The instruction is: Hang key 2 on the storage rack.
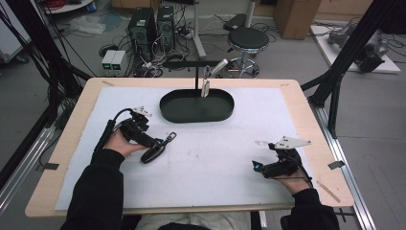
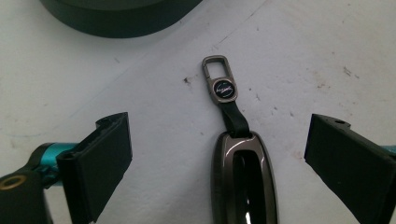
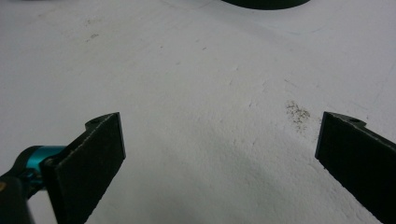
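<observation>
Hands worked at the white mat: on the left, the left gripper hovered low with its jaws spread wide to either side of a dark key fob, gripping nothing. The fob lay flat on the mat, its short strap and metal clip pointing toward the black oval tray near the far edge. Well apart on the right, the right gripper sat equally wide open and empty over bare mat.

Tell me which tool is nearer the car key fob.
Left. The left tool sits open around the car key fob, which lies between its jaws. The right tool rests far off across the white mat.
</observation>
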